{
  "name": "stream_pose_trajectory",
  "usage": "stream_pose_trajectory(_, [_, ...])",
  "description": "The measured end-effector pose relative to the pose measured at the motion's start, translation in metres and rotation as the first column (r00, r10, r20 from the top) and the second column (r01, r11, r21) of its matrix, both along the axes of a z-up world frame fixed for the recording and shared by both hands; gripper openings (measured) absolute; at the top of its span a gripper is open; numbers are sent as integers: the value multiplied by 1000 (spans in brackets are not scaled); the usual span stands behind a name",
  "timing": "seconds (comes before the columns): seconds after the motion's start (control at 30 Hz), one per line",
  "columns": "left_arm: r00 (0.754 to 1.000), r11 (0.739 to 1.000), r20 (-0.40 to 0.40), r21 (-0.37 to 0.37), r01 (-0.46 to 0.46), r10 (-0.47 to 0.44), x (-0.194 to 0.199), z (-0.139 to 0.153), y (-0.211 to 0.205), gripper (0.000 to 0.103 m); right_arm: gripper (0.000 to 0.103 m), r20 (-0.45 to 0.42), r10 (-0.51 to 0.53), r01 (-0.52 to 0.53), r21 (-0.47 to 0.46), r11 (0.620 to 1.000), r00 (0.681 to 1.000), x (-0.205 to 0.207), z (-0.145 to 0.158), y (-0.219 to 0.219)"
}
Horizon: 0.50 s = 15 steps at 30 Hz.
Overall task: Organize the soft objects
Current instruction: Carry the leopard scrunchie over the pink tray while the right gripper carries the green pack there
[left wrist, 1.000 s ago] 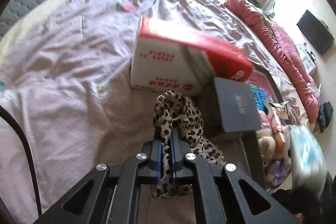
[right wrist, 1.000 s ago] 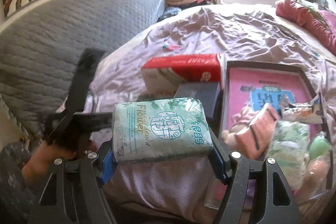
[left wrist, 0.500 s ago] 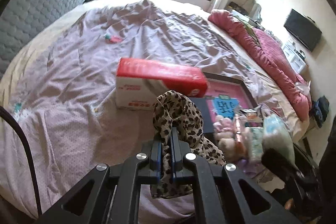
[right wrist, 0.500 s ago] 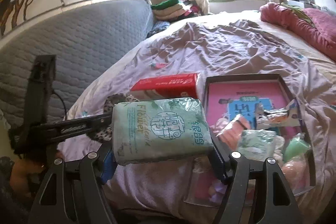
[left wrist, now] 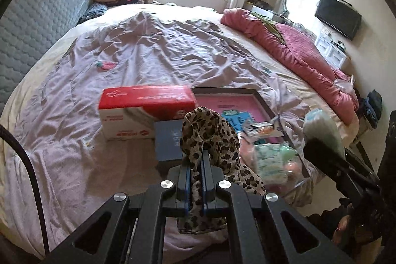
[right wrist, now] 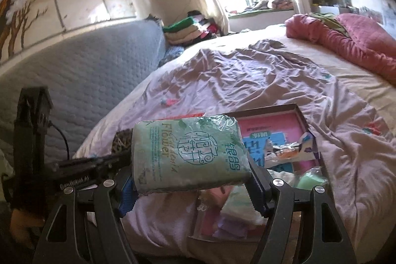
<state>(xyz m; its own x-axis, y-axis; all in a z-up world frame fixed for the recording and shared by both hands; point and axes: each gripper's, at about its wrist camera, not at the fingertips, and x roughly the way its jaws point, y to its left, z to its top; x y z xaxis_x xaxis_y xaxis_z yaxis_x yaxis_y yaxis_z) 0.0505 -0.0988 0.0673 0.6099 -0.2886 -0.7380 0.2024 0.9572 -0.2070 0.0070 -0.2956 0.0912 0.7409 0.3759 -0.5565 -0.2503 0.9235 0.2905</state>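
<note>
My left gripper (left wrist: pixel 196 180) is shut on a leopard-print cloth (left wrist: pixel 210 137) that hangs over its jaws, held above the near edge of the bed. My right gripper (right wrist: pixel 191 186) is shut on a green tissue pack (right wrist: pixel 189 154); the pack also shows in the left wrist view (left wrist: pixel 321 125). A dark-rimmed open box with a pink lining (left wrist: pixel 237 102) lies on the bed and holds several soft packs and toys (left wrist: pixel 274 157). The left gripper shows at the left of the right wrist view (right wrist: pixel 81 168).
A red and white carton (left wrist: pixel 146 113) and a dark blue box (left wrist: pixel 168 140) sit on the lilac sheet (left wrist: pixel 148 51) left of the open box. A red quilt (left wrist: pixel 297 51) lies along the bed's right side. A grey padded headboard (right wrist: pixel 74 71) stands at left.
Both grippers have pulled back and risen from the bed, each keeping its hold. The boxes now look smaller and farther, and more of the room shows.
</note>
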Motion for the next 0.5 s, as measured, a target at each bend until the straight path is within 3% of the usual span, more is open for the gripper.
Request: stream_pose_trajectory(0.5, [993,989,28,97,114,-117,1,15,-80,7,75,9,-145,144,64,988,989,-4,3,-70])
